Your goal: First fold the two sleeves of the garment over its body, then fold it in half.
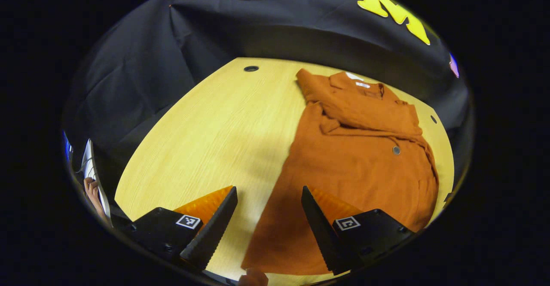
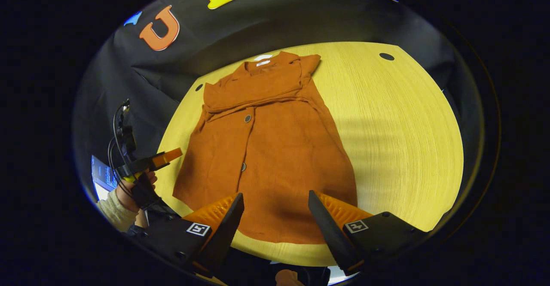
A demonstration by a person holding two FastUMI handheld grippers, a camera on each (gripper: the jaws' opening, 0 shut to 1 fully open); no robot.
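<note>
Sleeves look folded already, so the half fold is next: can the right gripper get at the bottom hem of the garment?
Probably yes. The right gripper is open and hangs just above the hem of the garment, with nothing on the table between them.

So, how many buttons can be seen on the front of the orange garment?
2: upper button below the folded sleeves, lower button nearer the hem on the garment. Others may hide under the sleeves.
</note>
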